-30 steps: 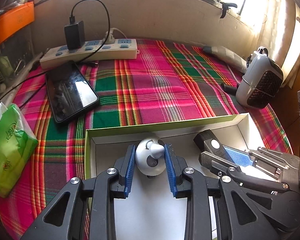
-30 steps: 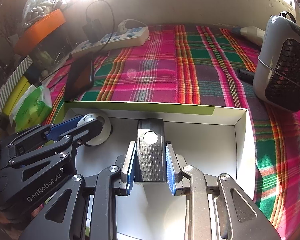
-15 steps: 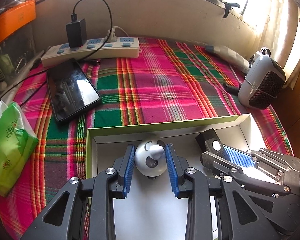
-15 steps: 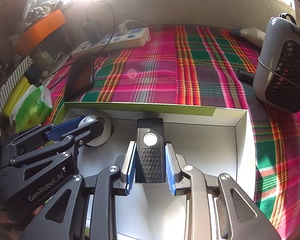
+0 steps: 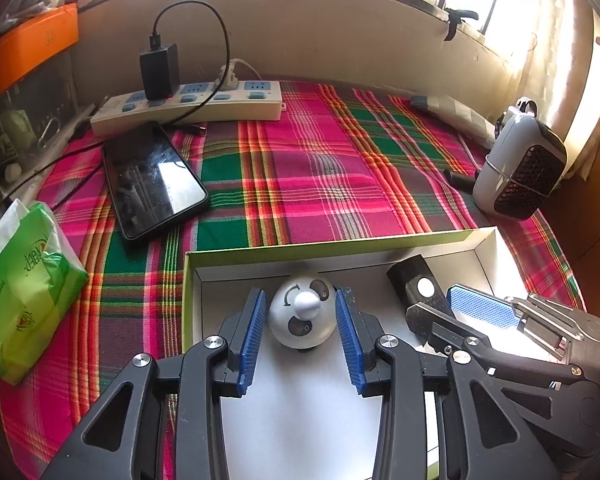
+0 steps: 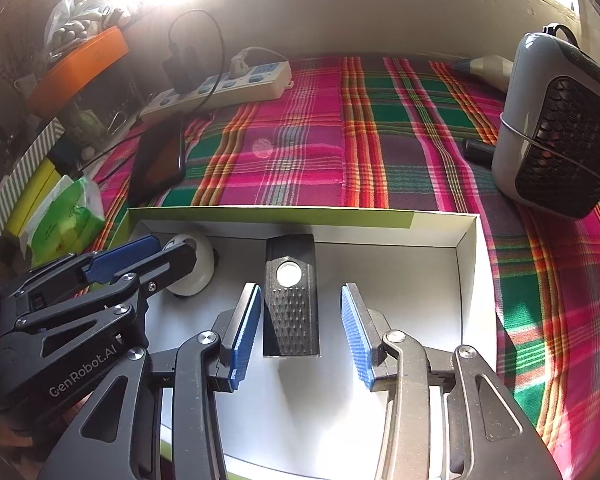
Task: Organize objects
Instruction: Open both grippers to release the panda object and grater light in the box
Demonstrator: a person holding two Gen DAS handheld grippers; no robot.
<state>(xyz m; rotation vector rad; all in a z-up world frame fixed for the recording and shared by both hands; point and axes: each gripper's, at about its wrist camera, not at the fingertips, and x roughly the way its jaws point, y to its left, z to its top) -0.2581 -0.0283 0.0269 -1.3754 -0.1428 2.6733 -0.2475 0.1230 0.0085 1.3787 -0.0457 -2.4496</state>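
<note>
The left gripper (image 5: 301,334) has just been opening its blue ribbed pads, which now stand apart on either side of a small white dome-shaped gadget with a rounded knob and dark markings (image 5: 302,314); a thin gap shows on each side, so the pads do not press on it. The right gripper (image 6: 301,330) has likewise just been opening, and its pads stand clear of the black rectangular device with a textured grip and a round white button (image 6: 290,294) that lies between them, nearer the left pad. Both items rest on the white floor of a shallow open cardboard box with a lime-green rim (image 6: 466,280), the dome towards its left end and the black device near its middle. The box sits on a pink, green and orange plaid cloth (image 5: 320,168).
</note>
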